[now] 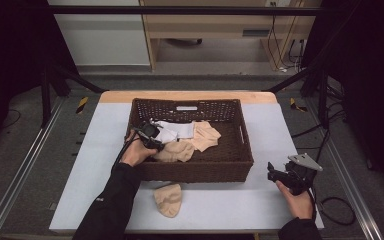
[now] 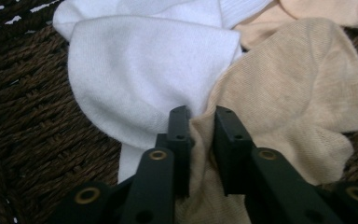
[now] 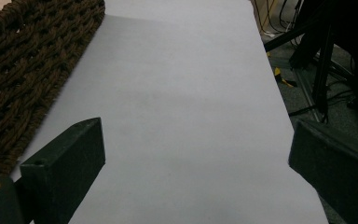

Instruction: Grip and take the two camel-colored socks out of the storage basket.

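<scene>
A dark woven basket (image 1: 195, 172) on the white table holds a white sock (image 1: 172, 131) and two beige socks (image 1: 177, 150) (image 1: 207, 135). My left gripper (image 1: 155, 141) reaches down into the basket's left side. In the left gripper view its jaws (image 2: 200, 116) stand close together, pinching the edge of the nearer beige sock (image 2: 289, 93) right beside the white sock (image 2: 144, 70). My right gripper (image 1: 271, 171) rests low over the table to the right of the basket, open, with bare tabletop between its fingers (image 3: 196, 140).
Another beige sock (image 1: 169, 199) lies on the table in front of the basket. The basket's woven wall (image 3: 18, 70) is just left of the right gripper. The table's right edge (image 1: 307, 165) is close to the right hand, with cables on the floor beyond.
</scene>
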Demonstrator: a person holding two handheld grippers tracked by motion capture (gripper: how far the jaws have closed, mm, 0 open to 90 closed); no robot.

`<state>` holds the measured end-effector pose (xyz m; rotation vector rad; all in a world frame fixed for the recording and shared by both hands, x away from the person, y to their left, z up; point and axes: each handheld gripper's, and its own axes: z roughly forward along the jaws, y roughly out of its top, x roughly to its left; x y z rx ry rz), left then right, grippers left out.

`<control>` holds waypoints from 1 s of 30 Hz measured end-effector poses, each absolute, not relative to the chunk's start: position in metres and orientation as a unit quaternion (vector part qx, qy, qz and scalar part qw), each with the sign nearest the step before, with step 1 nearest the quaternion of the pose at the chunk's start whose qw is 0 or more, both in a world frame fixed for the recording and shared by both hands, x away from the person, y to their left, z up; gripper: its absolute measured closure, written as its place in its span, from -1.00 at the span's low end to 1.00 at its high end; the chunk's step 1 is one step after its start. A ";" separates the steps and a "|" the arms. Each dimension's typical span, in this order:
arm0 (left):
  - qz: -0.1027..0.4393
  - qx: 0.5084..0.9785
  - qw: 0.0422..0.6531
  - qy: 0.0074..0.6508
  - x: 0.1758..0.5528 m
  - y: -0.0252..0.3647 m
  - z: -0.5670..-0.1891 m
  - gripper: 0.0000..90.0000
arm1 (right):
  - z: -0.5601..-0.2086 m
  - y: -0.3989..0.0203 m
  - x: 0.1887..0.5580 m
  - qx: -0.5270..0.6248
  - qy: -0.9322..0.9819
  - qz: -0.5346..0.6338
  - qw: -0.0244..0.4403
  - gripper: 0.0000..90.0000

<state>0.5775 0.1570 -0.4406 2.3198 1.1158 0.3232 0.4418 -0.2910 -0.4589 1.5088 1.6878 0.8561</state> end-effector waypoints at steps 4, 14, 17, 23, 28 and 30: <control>0.125 0.846 0.305 0.420 0.574 0.159 -0.433 0.84 | -0.459 -0.291 0.442 0.584 0.652 0.331 0.353 -0.91; 0.156 0.821 0.359 0.415 0.570 0.165 -0.419 0.87 | -0.458 -0.292 0.441 0.584 0.650 0.332 0.355 -0.91; 0.164 0.808 0.378 0.421 0.572 0.168 -0.416 0.87 | -0.458 -0.292 0.441 0.585 0.649 0.332 0.355 -0.91; 0.179 0.779 0.420 0.430 0.575 0.171 -0.408 0.88 | -0.458 -0.293 0.442 0.585 0.649 0.332 0.356 -0.91; 0.194 0.799 0.374 0.429 0.584 0.162 -0.411 0.85 | -0.458 -0.292 0.442 0.585 0.649 0.330 0.356 -0.91; 0.191 0.814 0.341 0.429 0.588 0.158 -0.417 0.81 | -0.458 -0.292 0.442 0.585 0.649 0.331 0.356 -0.91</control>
